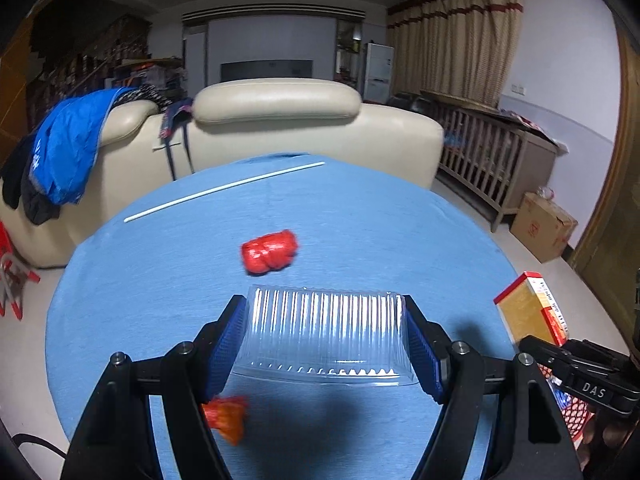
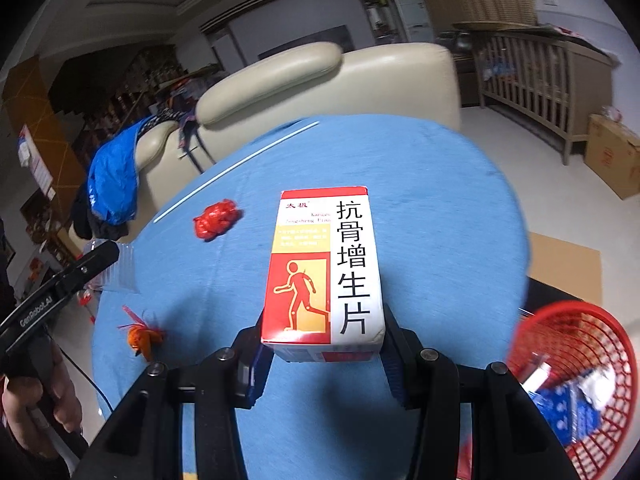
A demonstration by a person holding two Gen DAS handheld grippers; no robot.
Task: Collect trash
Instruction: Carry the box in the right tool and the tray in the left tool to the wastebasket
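Left jaws: the left gripper [image 1: 326, 344] is pinching a clear ribbed plastic tray [image 1: 325, 336] by its two ends, above the blue worktop [image 1: 380, 232].
Right jaws: the right gripper [image 2: 324, 354] is clamping a red-and-white medicine box [image 2: 324, 268] at its near end.
Loose trash: a red crumpled wrapper [image 1: 270, 251] and an orange scrap [image 1: 228, 418] are lying on the worktop.
Basket: a red mesh basket [image 2: 576, 376] is sitting at the right, holding packets.
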